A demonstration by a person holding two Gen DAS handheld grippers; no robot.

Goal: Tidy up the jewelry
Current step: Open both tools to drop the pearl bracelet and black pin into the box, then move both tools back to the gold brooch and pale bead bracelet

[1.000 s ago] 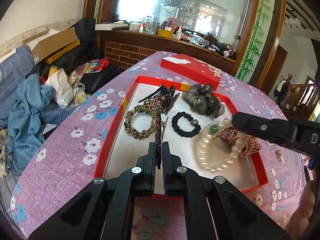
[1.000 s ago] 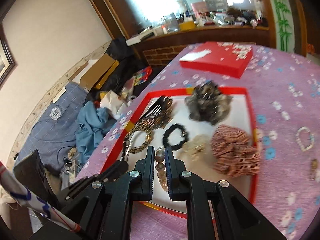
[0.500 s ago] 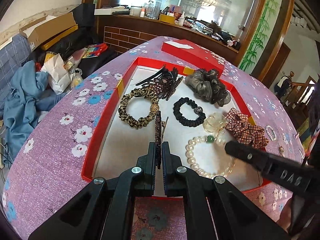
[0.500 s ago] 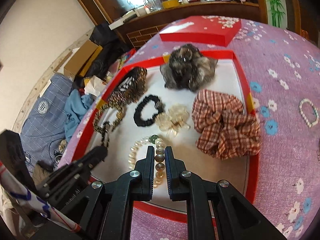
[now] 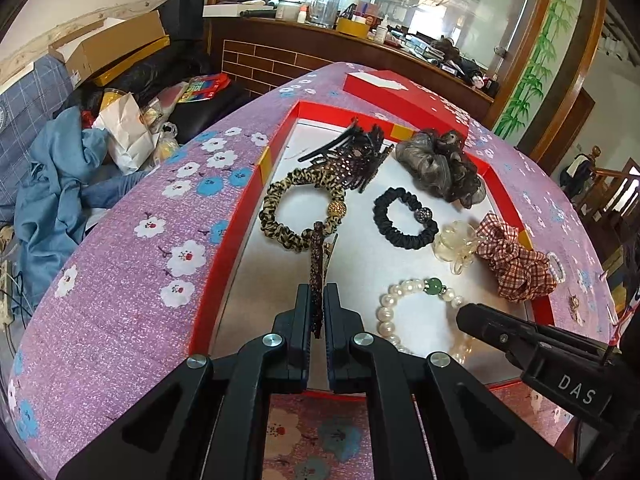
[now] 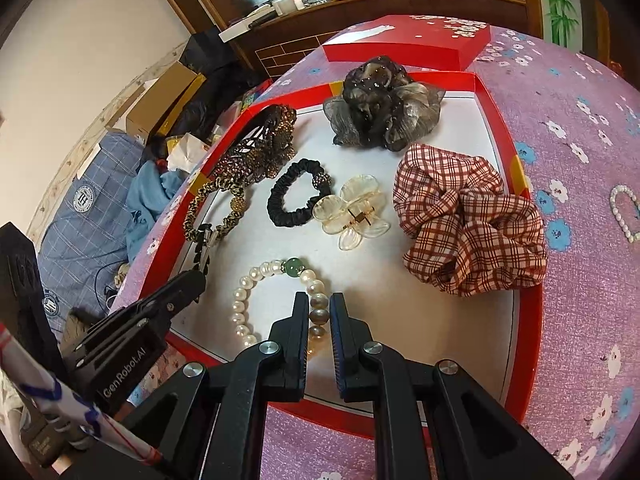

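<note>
The pearl bracelet [image 6: 276,296] lies on the white floor of the red tray [image 6: 528,320], near its front edge, with a green bead [image 6: 294,266] at the far side of its ring. Around it in the tray sit a clear butterfly hair clip [image 6: 352,210], a black scrunchie [image 6: 298,200], a red plaid scrunchie [image 6: 472,220], a grey gauze scrunchie [image 6: 380,104], a leopard-print scrunchie [image 5: 300,208] and a dark beaded comb clip [image 5: 352,156] at the far left corner. A red lid [image 6: 408,40] rests on the purple flowered cloth of the worktop [image 6: 580,128] beyond the tray, and a small pearl heart [image 6: 624,212] lies on the cloth to the right of the tray. Nothing stands between the bracelet and the right claw [image 6: 319,312], which is clenched on the near side of the pearl ring, two brownish beads showing in the narrow gap between its fingers. The left claw [image 5: 318,312] is clenched on a thin dark beaded hair clip [image 5: 316,256], which stands on edge and reaches forward until its far tip touches the leopard-print scrunchie. Both claws tilt steeply down toward the tray floor, side by side, the left one just to the left of the bracelet. In the right wrist view the left claw's tip sits beside the pearls without touching them.
</note>
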